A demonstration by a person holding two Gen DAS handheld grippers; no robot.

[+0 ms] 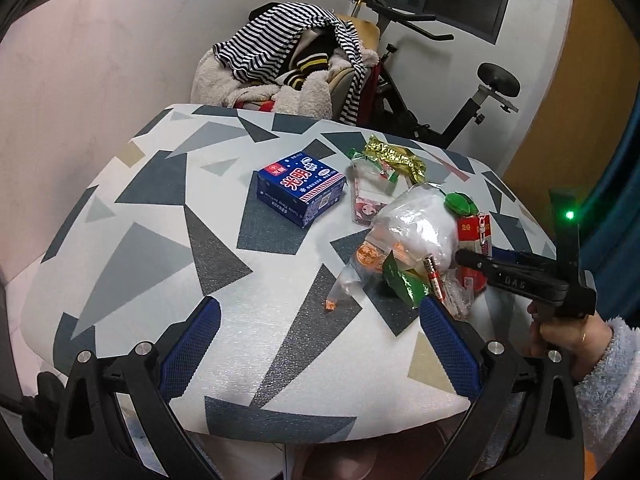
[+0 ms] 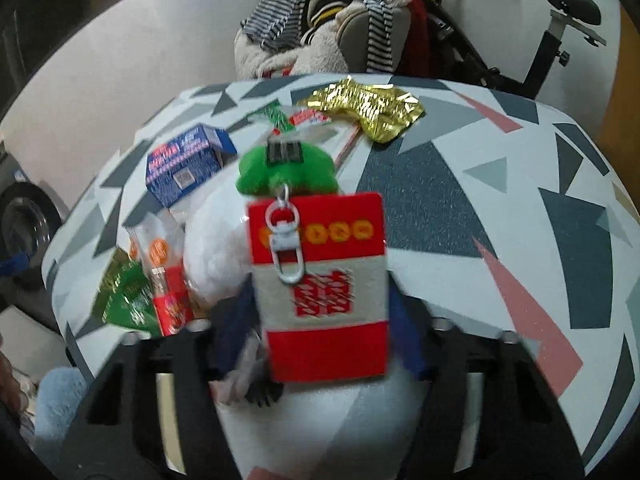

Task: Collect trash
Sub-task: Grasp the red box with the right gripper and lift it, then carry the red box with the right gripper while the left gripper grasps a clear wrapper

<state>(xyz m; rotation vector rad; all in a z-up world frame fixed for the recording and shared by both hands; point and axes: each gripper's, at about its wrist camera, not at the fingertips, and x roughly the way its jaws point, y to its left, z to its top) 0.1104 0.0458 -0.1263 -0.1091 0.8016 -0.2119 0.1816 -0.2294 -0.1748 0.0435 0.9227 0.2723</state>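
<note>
A pile of trash lies on the patterned table: a clear plastic bag, a green wrapper, a battery, a gold foil wrapper and a blue carton. My left gripper is open and empty over the table's near edge. My right gripper is shut on a red and white plush pouch with a white clip and a green plush top. In the left wrist view the right gripper reaches into the pile from the right.
A chair piled with striped clothes stands behind the table. An exercise bike is at the back right. A small orange crumb lies on the table near the pile.
</note>
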